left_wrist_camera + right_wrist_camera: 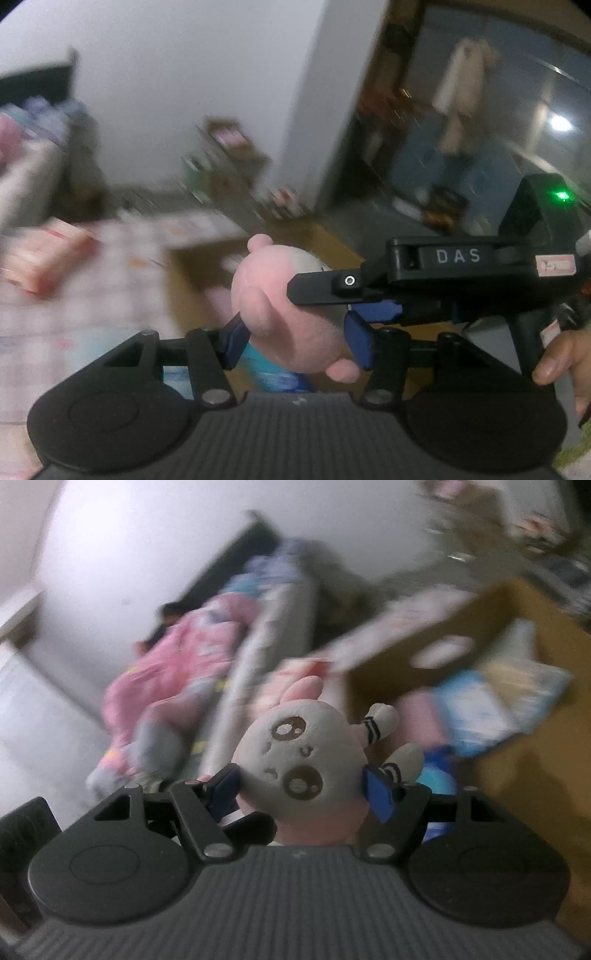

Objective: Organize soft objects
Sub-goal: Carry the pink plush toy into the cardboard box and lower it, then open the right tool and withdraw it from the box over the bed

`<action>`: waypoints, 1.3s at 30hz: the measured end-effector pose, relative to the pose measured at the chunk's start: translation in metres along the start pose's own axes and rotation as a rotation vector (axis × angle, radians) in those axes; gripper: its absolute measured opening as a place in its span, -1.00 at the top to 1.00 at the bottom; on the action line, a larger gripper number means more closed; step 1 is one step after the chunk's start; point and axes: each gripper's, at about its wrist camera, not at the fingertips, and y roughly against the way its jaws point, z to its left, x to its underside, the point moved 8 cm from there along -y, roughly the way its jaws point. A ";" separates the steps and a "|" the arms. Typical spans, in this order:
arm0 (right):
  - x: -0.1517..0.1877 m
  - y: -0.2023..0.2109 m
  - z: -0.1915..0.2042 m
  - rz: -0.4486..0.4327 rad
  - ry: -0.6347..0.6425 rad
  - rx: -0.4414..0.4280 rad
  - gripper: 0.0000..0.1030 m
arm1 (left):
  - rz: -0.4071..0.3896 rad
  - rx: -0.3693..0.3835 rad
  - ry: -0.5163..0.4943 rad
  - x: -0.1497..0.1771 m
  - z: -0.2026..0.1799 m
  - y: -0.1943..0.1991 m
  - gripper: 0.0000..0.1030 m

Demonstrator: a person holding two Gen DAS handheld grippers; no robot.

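Plush toy (291, 317) is clamped by both the left gripper (297, 341) and right gripper (303, 794), mid-carry; next, lower it into the cardboard box (517, 664) and release.

Right claw (299, 786) clamps grey-faced plush toy (295, 757) above blurred cardboard box (517, 686), pink bedding (177, 664) at left.

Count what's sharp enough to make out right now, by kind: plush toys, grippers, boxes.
Plush toys: 1, the pink-and-grey plush toy, held by both grippers
Grippers: 2, the left gripper and the right gripper, both clamped on the toy
Boxes: 1, the cardboard box, open, with blurred items inside
Total: 4
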 end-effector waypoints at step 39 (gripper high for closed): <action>0.000 -0.033 -0.145 0.088 -0.294 0.175 -0.49 | 0.246 -0.031 0.109 0.007 0.015 -0.076 -0.48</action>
